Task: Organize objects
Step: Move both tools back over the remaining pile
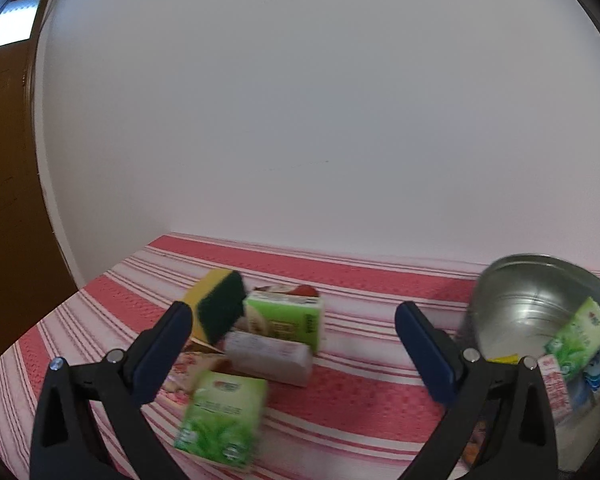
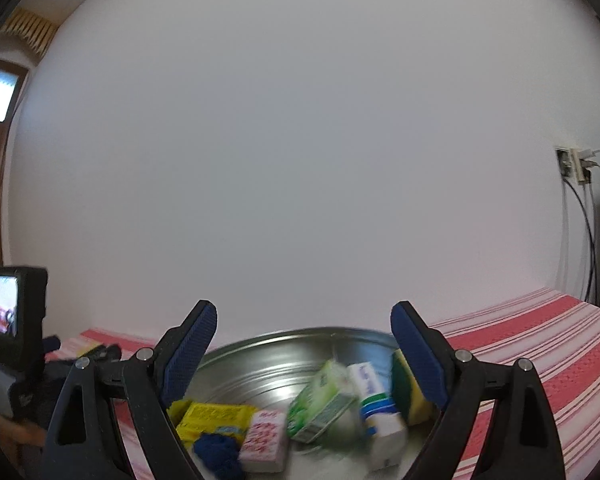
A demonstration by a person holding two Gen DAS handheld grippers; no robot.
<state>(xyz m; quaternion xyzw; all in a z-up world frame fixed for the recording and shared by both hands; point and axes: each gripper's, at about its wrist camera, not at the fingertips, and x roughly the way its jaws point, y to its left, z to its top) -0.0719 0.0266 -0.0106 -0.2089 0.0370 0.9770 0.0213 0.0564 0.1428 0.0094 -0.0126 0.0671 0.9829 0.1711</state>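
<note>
My left gripper (image 1: 292, 320) is open and empty above a pile on the striped cloth: a yellow-green sponge (image 1: 218, 308), a green carton (image 1: 290, 320), a white box (image 1: 270, 356) and a green tea box (image 1: 220, 416). My right gripper (image 2: 304, 320) is open and empty over the metal basin (image 2: 268, 356), which holds a green tea box (image 2: 324, 404), a yellow pack (image 2: 212, 416), a pink-white box (image 2: 266, 436), a blue-white box (image 2: 374, 396), a sponge (image 2: 406, 392) and a blue item (image 2: 216, 452). The basin also shows in the left wrist view (image 1: 528, 300).
The red and white striped cloth (image 1: 360, 280) covers the table against a white wall. A brown door (image 1: 4, 200) stands at left. A wall socket with cables (image 2: 576, 168) is at right. The left gripper's camera unit (image 2: 12, 320) shows in the right wrist view.
</note>
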